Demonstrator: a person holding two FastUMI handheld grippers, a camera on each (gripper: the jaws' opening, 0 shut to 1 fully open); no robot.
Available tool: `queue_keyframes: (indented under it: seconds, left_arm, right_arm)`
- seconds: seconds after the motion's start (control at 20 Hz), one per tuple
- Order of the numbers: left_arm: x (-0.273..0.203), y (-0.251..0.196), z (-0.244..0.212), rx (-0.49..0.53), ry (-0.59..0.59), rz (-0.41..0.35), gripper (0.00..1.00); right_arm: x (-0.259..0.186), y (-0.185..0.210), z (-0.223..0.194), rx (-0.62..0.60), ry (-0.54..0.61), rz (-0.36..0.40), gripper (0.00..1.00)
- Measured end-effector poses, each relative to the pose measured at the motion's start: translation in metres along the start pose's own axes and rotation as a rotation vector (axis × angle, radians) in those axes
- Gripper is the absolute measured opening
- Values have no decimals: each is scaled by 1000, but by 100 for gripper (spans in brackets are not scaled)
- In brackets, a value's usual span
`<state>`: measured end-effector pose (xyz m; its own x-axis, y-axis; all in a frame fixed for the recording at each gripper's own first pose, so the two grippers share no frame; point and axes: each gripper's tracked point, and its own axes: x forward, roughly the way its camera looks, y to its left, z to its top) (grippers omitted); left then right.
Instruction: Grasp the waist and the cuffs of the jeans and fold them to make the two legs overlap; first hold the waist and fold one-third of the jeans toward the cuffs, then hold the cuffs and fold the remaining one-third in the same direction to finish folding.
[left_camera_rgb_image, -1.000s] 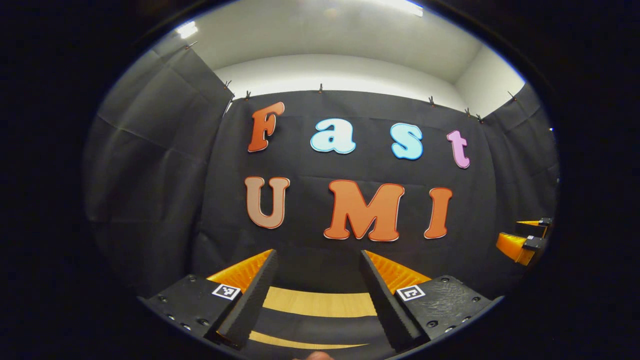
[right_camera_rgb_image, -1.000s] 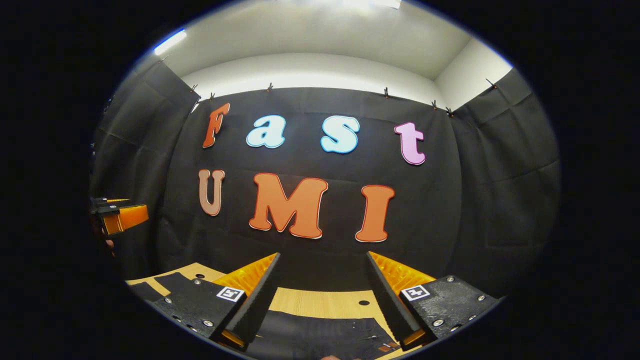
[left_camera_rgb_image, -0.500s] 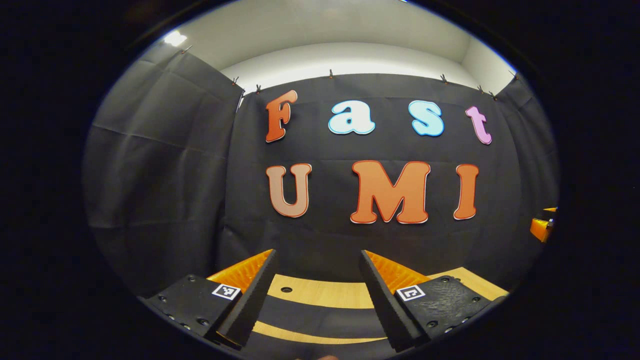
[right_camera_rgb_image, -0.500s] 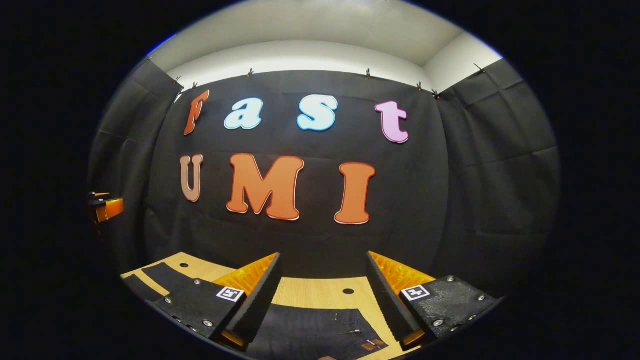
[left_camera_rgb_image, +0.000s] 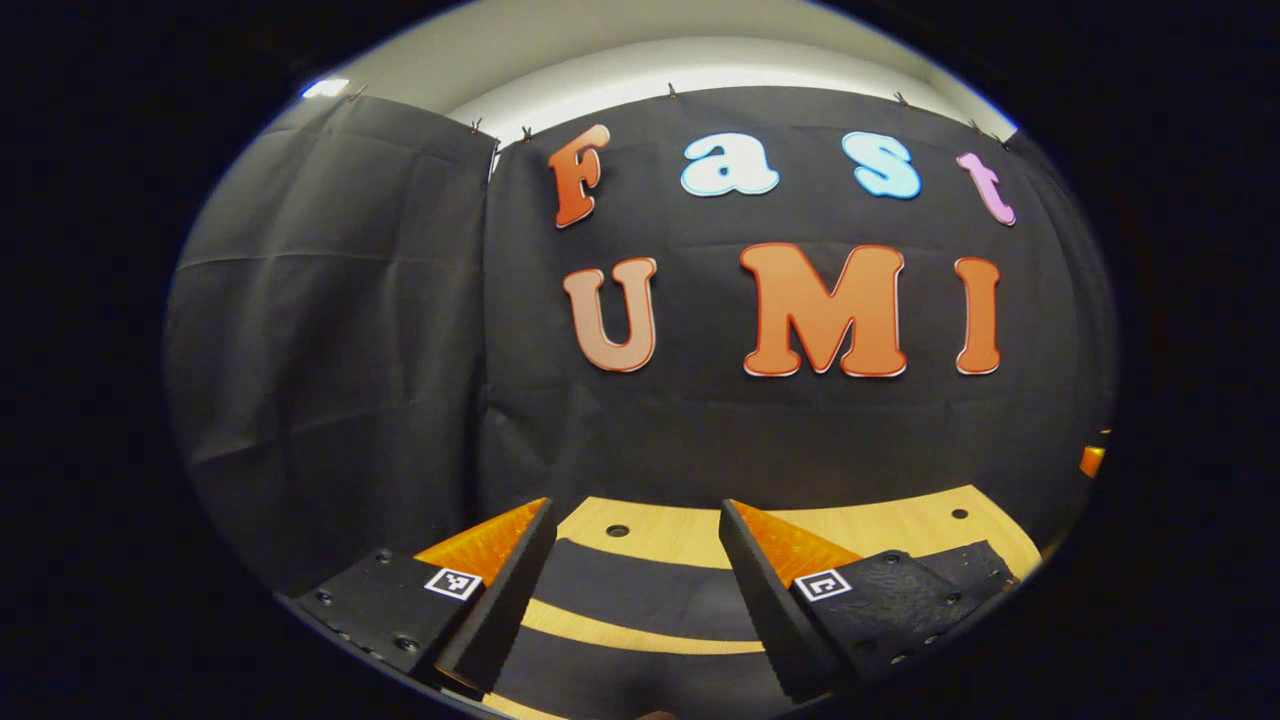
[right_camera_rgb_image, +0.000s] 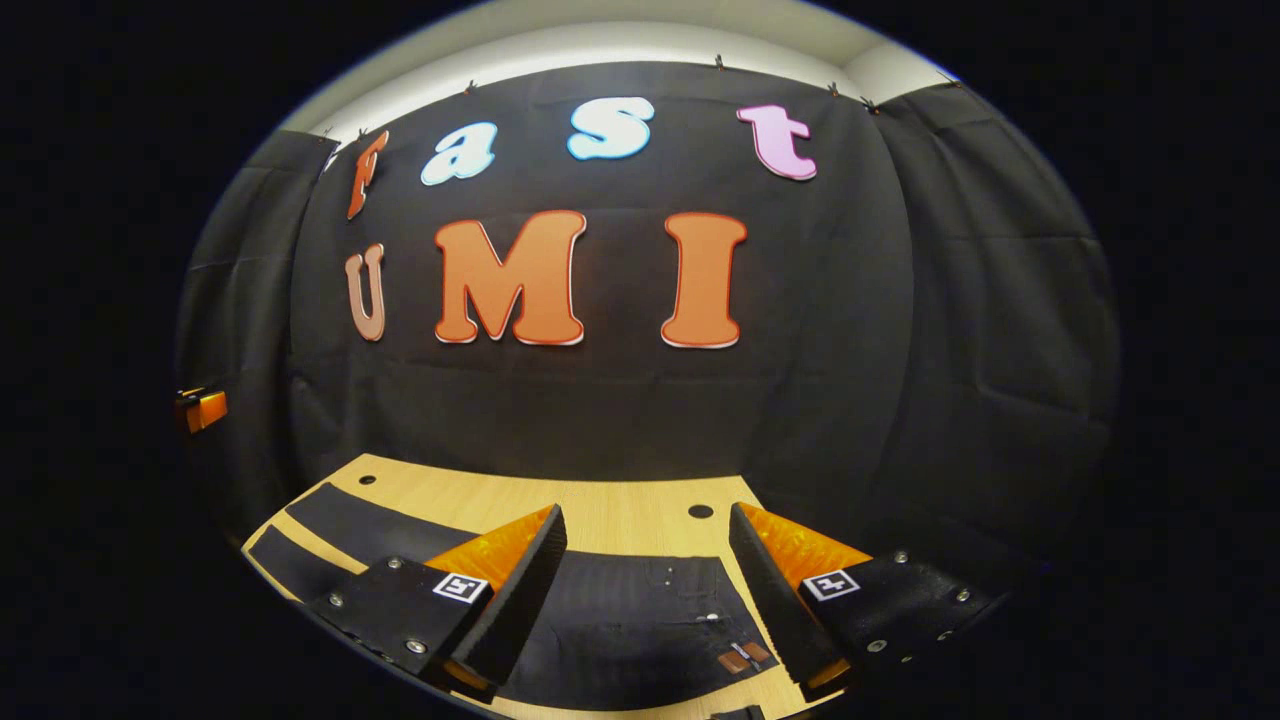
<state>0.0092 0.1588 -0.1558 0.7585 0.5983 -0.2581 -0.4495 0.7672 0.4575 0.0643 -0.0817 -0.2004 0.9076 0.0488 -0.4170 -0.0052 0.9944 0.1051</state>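
Tilted down since earlier; more table (right_camera_rgb_image: 600, 510) visible. Both grippers (left_camera_rgb_image: 635, 600) (right_camera_rgb_image: 645, 600) agape, empty, above jeans (right_camera_rgb_image: 640, 630). Soft, heavy denim; pinch waist (right_camera_rgb_image: 735, 655) and cuffs (left_camera_rgb_image: 640, 595).

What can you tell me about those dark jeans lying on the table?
The jeans are black or very dark denim, spread flat and unfolded on the light wooden table. In the right gripper view the waist end shows small metal rivets and a brown patch near its edge. In the left gripper view the two legs lie apart, bare wood between them. Neither open gripper touches them.
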Motion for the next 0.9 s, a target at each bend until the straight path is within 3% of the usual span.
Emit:
queue_keyframes:
  seconds: [0.25,0.6,0.9]
  left_arm:
    - [15,35,-63,-78,214,56,98]
    - [31,106,-159,-138,534,167,98]
    - [23,154,-240,-263,826,255,98]
  right_arm:
    - [16,-8,-54,79,191,-13,99]
    - [25,-14,-117,182,416,-93,99]
    - [26,-21,-172,405,600,-138,97]
